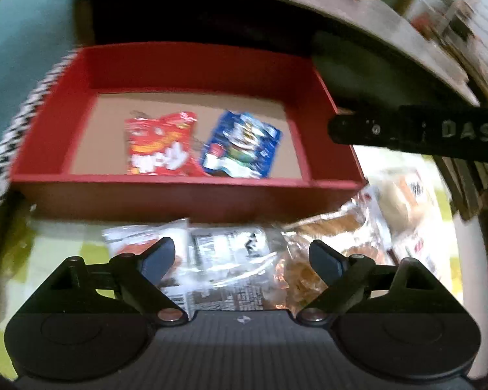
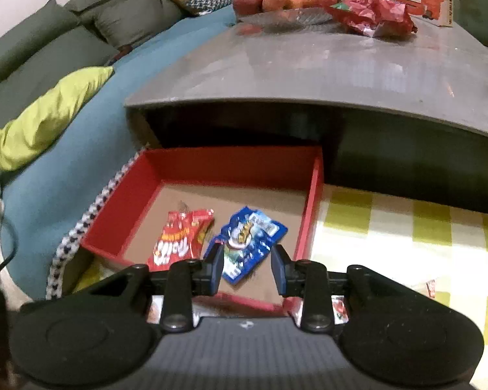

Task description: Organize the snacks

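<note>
red drawer [image 1: 185, 191] centre frame, holding red snack bag [image 1: 159, 144] beside blue snack bag [image 1: 240, 146]. left gripper [image 1: 242, 260] spread wide over wrapped snacks [image 1: 231, 253], lower frame, gripping nothing. right gripper [image 2: 247, 268] part open, empty.

My left view is smeared by motion blur; the print on the snack packets [image 1: 231, 269] below my jaws cannot be read. My right view is sharper. Both bend strongly at the edges and go black in the corners. The light is soft, indoor. The tabletop [image 2: 325, 65] shows pale glare, and under its near edge lies deep shadow.
</note>
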